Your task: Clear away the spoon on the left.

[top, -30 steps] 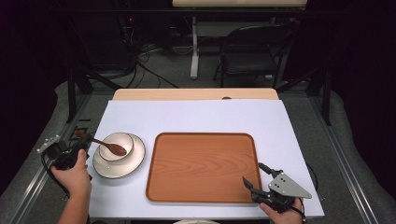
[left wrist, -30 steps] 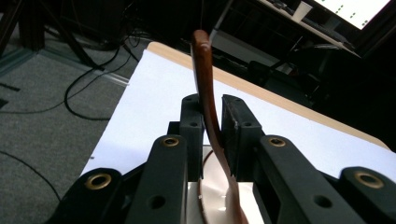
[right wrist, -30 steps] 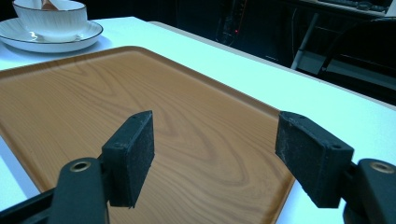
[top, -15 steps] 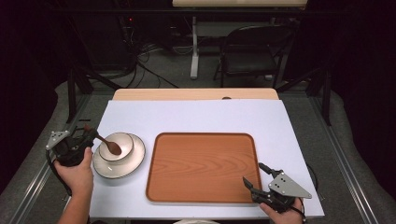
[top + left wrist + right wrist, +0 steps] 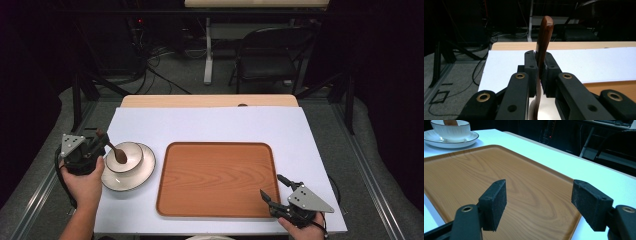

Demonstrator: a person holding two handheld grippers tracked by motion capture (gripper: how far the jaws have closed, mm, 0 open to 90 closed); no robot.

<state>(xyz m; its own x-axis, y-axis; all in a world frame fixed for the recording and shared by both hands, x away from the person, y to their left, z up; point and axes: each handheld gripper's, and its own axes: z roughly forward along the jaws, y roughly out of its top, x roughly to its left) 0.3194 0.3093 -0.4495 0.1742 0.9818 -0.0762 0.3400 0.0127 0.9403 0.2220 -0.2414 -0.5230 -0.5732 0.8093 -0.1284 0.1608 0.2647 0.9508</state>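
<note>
1. Two jaws of the left gripper (image 5: 98,142) pinched a wooden spoon (image 5: 114,151), its head in the bowl (image 5: 125,156) on a saucer (image 5: 142,172).
2. Right gripper (image 5: 275,189) hovered wide apart at the tray (image 5: 215,180) corner.

Folding chair (image 5: 272,55) on grey floor beyond table. Cables (image 5: 150,62) trail across floor, left of white table leg (image 5: 208,52).

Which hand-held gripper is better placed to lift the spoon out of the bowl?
The left hand-held gripper: its jaws are shut on the spoon handle at the bowl. The right hand-held gripper is open near the tray.
</note>
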